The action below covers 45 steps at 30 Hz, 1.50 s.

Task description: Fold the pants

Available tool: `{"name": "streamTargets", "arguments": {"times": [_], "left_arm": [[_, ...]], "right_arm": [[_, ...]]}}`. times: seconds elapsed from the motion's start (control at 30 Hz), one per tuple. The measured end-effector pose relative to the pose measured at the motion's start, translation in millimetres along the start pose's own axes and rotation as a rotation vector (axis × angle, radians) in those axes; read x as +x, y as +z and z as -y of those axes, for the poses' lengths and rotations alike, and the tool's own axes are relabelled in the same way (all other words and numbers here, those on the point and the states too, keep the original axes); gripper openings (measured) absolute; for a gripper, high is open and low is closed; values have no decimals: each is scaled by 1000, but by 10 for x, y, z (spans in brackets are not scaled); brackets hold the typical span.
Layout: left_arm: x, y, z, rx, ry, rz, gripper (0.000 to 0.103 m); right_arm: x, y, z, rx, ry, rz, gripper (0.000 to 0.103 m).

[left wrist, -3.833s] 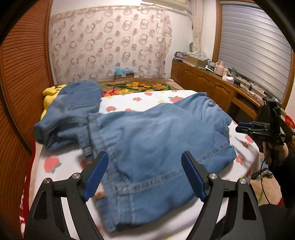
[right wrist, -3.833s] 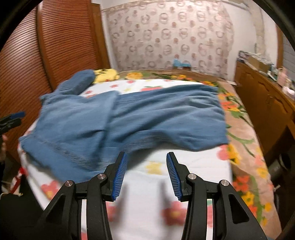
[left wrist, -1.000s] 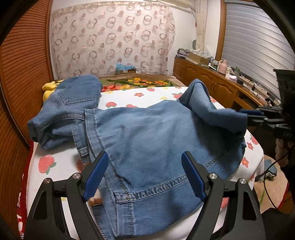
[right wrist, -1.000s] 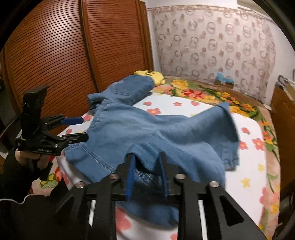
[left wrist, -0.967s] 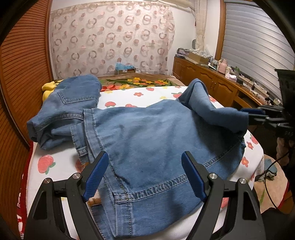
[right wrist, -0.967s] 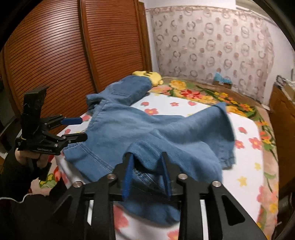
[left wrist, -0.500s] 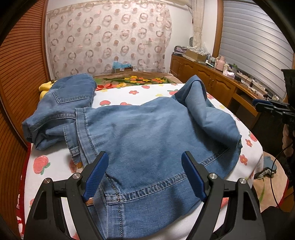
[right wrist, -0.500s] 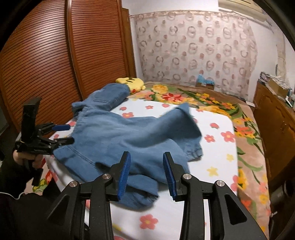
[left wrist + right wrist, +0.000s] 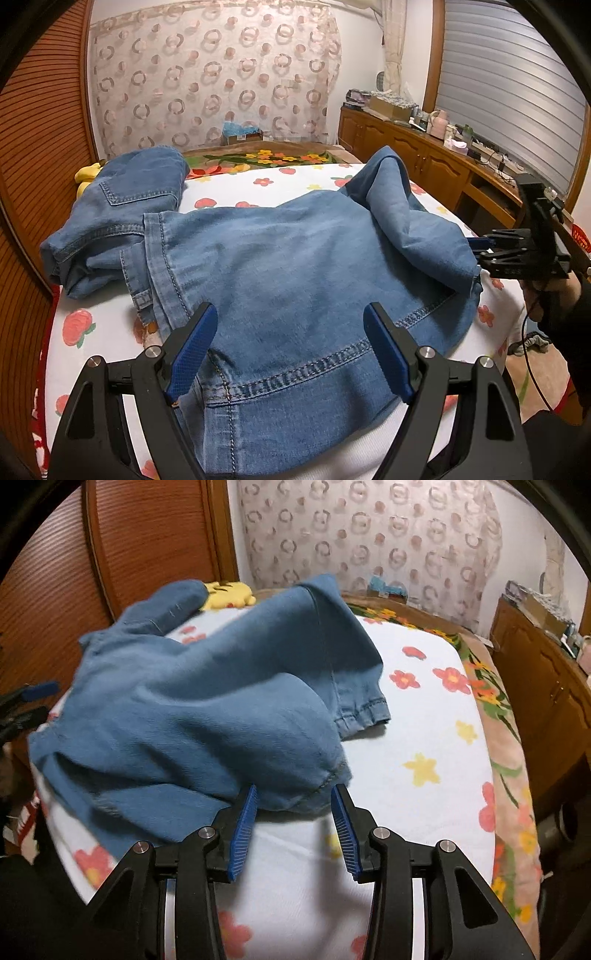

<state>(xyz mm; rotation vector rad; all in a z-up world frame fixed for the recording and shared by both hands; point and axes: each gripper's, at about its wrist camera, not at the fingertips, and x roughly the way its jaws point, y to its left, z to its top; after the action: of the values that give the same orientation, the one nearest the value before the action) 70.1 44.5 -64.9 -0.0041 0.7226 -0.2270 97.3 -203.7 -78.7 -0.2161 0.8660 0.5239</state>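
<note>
Lying across the flowered bed (image 9: 303, 181): one pair of denim pants (image 9: 295, 266), one leg doubled back over the body, so by my reading folding is begun with further folds left; a second folded denim garment (image 9: 122, 206) sits beside. Two grippers counted: left gripper (image 9: 291, 350) wide, holding nothing, above the hem; right gripper (image 9: 291, 819) opening, pads clear of the fold edge between them.

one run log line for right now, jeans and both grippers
jeans: on bed, part folded | left hand-held gripper: open, empty, over near edge | right hand-held gripper: opening, folded leg released in front
</note>
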Motion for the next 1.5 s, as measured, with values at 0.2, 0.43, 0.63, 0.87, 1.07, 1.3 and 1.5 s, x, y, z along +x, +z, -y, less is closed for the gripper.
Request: {"name": "streamTargets", "arguments": {"times": [0.2,0.43,0.63,0.87,1.07,1.3,1.5], "left_arm": [[38,-26,14,-5,-11,-8,82],[66,-50,100,4,-33,-17,82],[20,-48,114,2,-41,-7,82],[-114,-50,59,-4,-35,21,82],[-166,-52,-11,-16,-26,33,82],[-149,41,64,3,-44,47,82],[-21,142,249,53,-97,40,76]], "right_arm": [[159,104,71,41,35,-24,43],[96,179,93,53,116,54,9],[-258,409,-69,10,148,168,7],[-453,748,-646,-110,257,242,7],[-386,956,-1025,-213,294,217,9],[-267,983,-883,-223,284,101,37],[-333,983,-669,-157,165,102,40]]}}
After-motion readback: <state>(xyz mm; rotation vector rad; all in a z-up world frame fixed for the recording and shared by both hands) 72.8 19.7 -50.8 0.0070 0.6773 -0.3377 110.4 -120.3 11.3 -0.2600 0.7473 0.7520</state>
